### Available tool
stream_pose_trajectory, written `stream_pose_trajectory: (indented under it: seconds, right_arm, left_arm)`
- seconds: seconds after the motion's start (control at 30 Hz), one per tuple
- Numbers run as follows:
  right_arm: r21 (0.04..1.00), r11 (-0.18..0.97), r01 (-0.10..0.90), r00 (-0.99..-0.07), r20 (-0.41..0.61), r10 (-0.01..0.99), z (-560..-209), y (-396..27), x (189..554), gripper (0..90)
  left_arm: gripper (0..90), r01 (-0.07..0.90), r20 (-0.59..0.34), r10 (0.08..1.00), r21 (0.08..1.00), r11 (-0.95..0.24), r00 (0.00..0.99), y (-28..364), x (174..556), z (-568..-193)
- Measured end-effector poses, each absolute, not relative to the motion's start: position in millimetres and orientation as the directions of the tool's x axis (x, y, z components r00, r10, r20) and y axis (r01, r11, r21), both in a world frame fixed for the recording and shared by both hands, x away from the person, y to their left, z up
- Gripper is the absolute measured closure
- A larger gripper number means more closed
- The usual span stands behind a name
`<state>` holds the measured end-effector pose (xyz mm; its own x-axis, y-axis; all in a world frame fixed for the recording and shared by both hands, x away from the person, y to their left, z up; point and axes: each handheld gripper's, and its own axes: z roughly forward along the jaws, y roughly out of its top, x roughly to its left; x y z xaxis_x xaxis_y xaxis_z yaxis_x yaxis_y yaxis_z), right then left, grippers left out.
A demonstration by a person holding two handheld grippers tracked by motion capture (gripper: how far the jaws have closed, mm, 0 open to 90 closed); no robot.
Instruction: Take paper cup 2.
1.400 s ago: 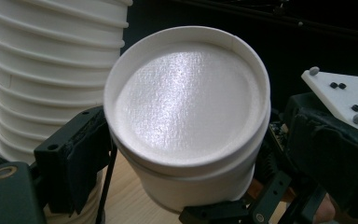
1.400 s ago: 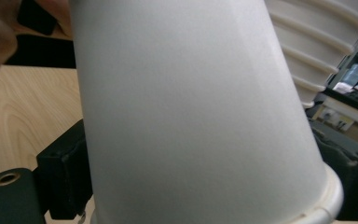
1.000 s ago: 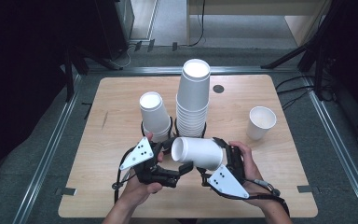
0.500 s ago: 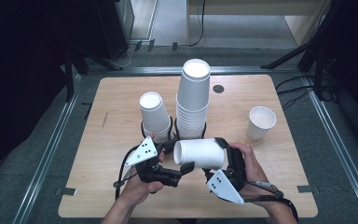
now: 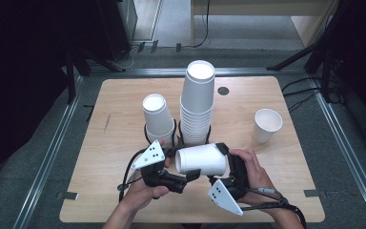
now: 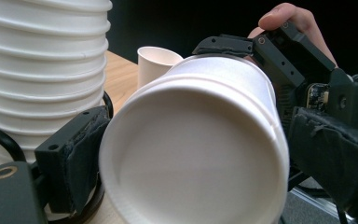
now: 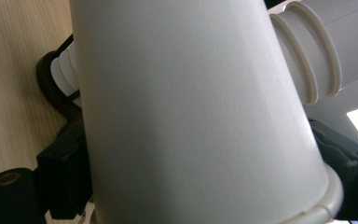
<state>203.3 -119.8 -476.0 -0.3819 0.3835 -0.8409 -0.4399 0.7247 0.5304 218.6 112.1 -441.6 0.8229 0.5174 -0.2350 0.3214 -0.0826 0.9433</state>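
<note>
Short stack: white cups (image 5: 158, 117) sitting upright in a black ring holder, left of centre in the high view, just above the left hand.

Left gripper: (image 5: 187, 177) lower middle of the high view, pointing right. In its own view the black pads sit either side of the sideways cup's closed end, left pad (image 6: 74, 156) right at the rim, but honestly can't tell if they're pressing on it or just framing it.

Sideways cup: white paper cup (image 5: 201, 160) lying on its side between both hands, lower centre of the high view, above the wooden table (image 5: 114, 100), closed end facing left.

Tall stack: bigger pile of cups (image 5: 196, 105), upright, dead centre, right behind the sideways cup.

Right gripper: (image 5: 225, 160) lower right of centre, jaws clamped on the mouth end of the sideways cup.

Lone cup: single cup (image 5: 266, 126) standing mouth-up at centre right, well apart from everything else.
</note>
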Motion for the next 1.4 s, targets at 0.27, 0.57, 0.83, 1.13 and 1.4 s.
stream_pose_trajectory:
  seconds: [0.27, 0.57, 0.83, 1.13, 1.4]
  right_arm:
    - [0.517, 0.726, -0.454, -0.377, -0.849, 0.369, -476.8, -117.6, 201.6, 9.9]
    - [0.512, 0.735, -0.445, -0.377, -0.851, 0.365, -478.5, -118.1, 203.0, 9.8]
    - [0.519, 0.737, -0.433, -0.381, -0.847, 0.372, -480.3, -119.2, 204.8, 9.4]
    - [0.528, 0.741, -0.415, -0.396, -0.838, 0.375, -481.0, -120.2, 206.5, 5.5]
    - [0.553, 0.741, -0.381, -0.429, -0.815, 0.389, -478.1, -121.5, 207.3, 0.1]
  left_arm:
    - [12.8, 0.32, -0.234, 0.512, 0.944, -0.085, 0.827, 113.3, 218.0, -441.2]
    - [17.1, 0.3, -0.212, 0.497, 0.949, -0.102, 0.841, 114.3, 216.7, -441.7]
    - [21.0, 0.3, -0.218, 0.481, 0.949, -0.099, 0.849, 115.3, 218.2, -442.0]
    - [23.8, 0.295, -0.212, 0.469, 0.949, -0.11, 0.857, 114.2, 218.6, -442.5]
    - [24.9, 0.283, -0.203, 0.474, 0.954, -0.103, 0.857, 117.2, 218.5, -441.7]
